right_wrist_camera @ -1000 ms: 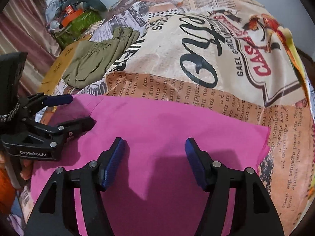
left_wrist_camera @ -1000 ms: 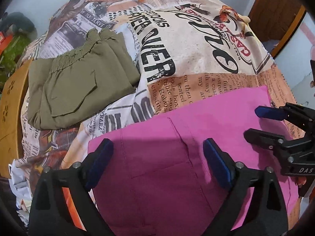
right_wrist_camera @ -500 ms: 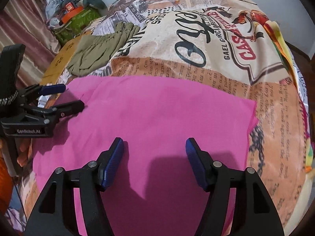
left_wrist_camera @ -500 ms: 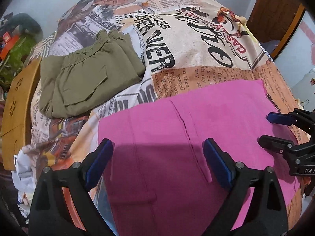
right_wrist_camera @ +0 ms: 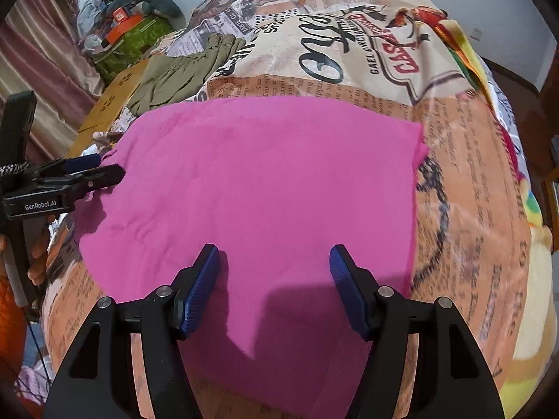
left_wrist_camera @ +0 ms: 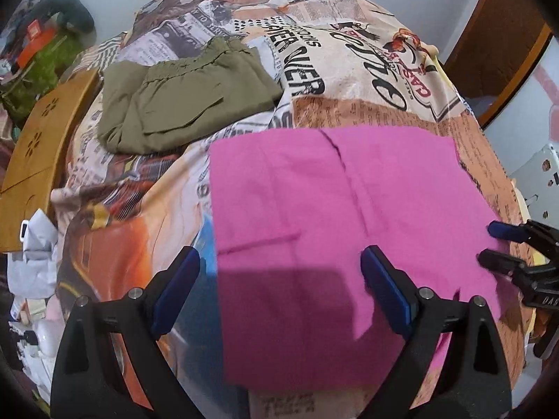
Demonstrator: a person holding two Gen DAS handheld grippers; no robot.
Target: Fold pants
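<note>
Claws came first in our look, and both stood released. Our left gripper [left_wrist_camera: 279, 286] hung with its blue pads apart at the bottom of its own view, the left pad over the printed bedcover [left_wrist_camera: 349, 80] and the right pad over the pink pants [left_wrist_camera: 332, 209], neither pad pressing on cloth. Our right gripper [right_wrist_camera: 274, 286] stood likewise spread at the bottom of its view, with the pink cloth below the gap and nothing pinched between the pads. In the left wrist view the right gripper showed at the right edge, its tips just beside the right border of the pants; we could not tell whether they touched it.

Against the pictures of a second before, both views had drawn back. The pink pants, which had filled the lower frame and run off its bottom, now sat as a whole rectangle in the middle of each frame, all its far edge and both side edges visible. The cloth itself looked unmoved and flat. We judged that a fold had been laid down and let go, and that our hands were retreating to take in the result.

Further out, at the upper left of the left wrist view, the olive pants [left_wrist_camera: 185, 101] lay folded on the bedcover, well apart from the pink ones. We judged the pink pair might need one more fold to match that bundle.
</note>
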